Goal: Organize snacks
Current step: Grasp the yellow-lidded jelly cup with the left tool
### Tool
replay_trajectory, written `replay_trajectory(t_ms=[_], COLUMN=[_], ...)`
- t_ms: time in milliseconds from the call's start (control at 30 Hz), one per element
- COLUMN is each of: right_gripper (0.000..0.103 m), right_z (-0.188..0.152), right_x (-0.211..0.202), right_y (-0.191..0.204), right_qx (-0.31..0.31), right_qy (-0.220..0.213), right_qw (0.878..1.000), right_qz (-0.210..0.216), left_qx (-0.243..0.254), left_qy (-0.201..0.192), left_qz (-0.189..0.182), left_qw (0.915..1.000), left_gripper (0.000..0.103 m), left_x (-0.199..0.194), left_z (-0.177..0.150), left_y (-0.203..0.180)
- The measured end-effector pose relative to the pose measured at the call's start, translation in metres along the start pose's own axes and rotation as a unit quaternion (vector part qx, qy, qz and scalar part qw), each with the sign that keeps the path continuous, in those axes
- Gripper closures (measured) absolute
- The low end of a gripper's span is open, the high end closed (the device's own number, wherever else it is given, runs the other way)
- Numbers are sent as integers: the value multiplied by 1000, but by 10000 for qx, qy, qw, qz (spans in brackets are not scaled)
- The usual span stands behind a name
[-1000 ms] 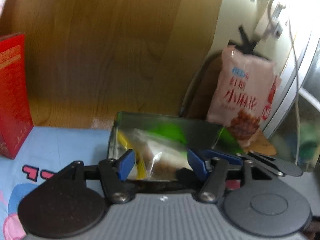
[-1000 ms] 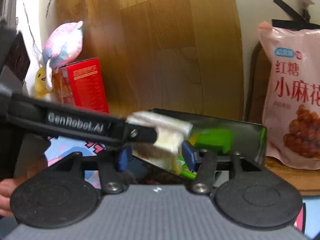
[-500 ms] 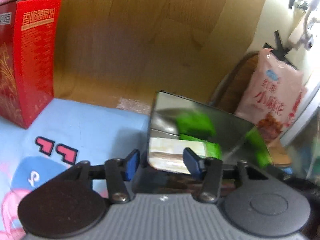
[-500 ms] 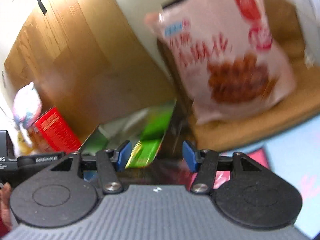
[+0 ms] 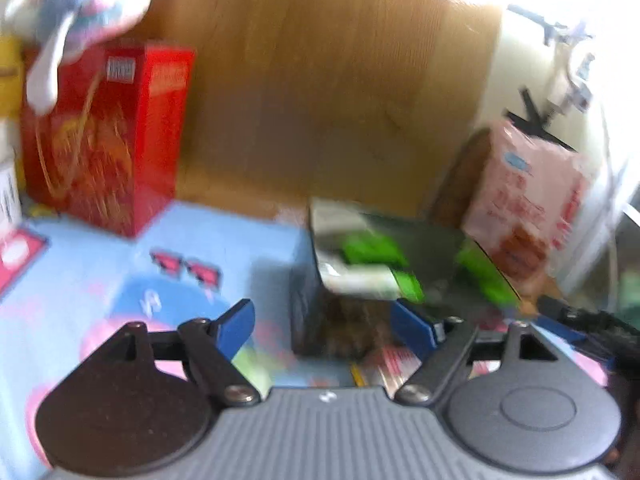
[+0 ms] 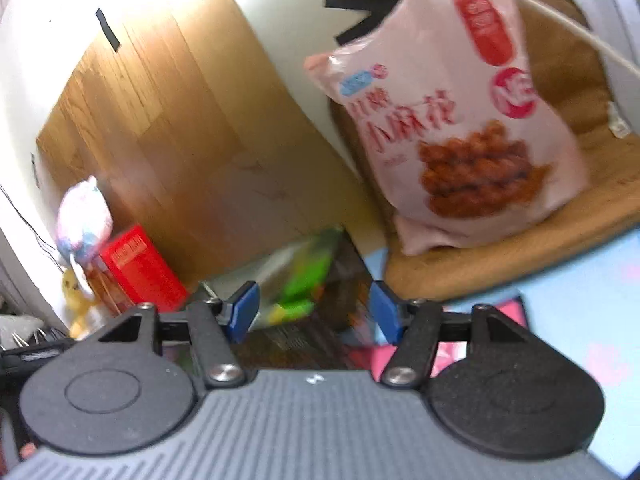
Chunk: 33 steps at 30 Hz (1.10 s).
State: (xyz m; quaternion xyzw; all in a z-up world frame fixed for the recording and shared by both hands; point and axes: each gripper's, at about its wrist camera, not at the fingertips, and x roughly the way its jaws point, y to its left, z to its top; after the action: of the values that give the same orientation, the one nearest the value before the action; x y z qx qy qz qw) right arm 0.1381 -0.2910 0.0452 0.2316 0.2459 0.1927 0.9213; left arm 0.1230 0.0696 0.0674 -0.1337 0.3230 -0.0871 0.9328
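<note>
Beside the red box (image 5: 108, 136), the tin (image 5: 384, 264) holds green packets. Left gripper (image 5: 324, 320), jaws just opened, and right gripper (image 6: 312, 312) are both empty; the pink bag (image 6: 460, 120) should be grasped squarely.

Two close, down-tilted wrist views, both facing the shared metal tin (image 5: 420, 232) (image 6: 280, 264).

The tin box (image 5: 320, 220) looks like shiny, mirror-bright metal. The pink snack bag (image 6: 460, 128) is glossy plastic film, the red carton (image 5: 108, 132) printed cardboard, and the backboard (image 5: 320, 80) smooth wood.
</note>
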Motion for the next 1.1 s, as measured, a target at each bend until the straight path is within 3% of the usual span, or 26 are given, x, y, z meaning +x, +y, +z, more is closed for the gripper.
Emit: replay_trajectory(t_ms=[67, 167, 200, 267, 367, 500, 667, 767, 967, 1067, 1100], right_gripper=[41, 53, 53, 54, 55, 54, 55, 53, 50, 36, 36], right_z=[-14, -36, -43, -52, -69, -99, -132, -144, -143, -145, -146], right_x=[-2, -2, -5, -14, -28, -47, -48, -33, -21, -34, -38], right_y=[-8, -10, -8, 7, 24, 41, 90, 116, 123, 118, 114], right_qx=[20, -186, -190, -567, -914, -1250, -2294, -2871, -2974, -2938, -2960], right_qy=[385, 820, 849, 875, 893, 1043, 1299, 1281, 1371, 1344, 1353], right_qw=[9992, 9962, 9962, 9945, 9917, 9862, 9612, 9458, 9408, 9432, 9428], right_qz=[-73, -221, -92, -113, -113, 298, 811, 813, 878, 778, 730], left_qx=[95, 268, 310, 506, 536, 545, 505, 355, -67, -165, -211], left_qy=[279, 719, 810, 721, 717, 835, 921, 843, 849, 853, 888], left_qz=[-159, -390, -429, -359, -618, -871, -1238, -1328, -1225, -1292, -1366], left_qw=[9994, 9963, 9953, 9955, 9941, 9912, 9867, 9869, 9888, 9878, 9864], left_gripper=[29, 35, 35, 35, 35, 34, 30, 29, 29, 29, 28], left_x=[2, 9, 10, 1, -16, -33, -49, -57, -64, -68, -68], left_z=[-19, -48, -56, -68, -78, -95, -116, -118, -113, -114, -114], left_y=[-6, -17, -21, -30, -32, -27, -21, -16, 10, 19, 21])
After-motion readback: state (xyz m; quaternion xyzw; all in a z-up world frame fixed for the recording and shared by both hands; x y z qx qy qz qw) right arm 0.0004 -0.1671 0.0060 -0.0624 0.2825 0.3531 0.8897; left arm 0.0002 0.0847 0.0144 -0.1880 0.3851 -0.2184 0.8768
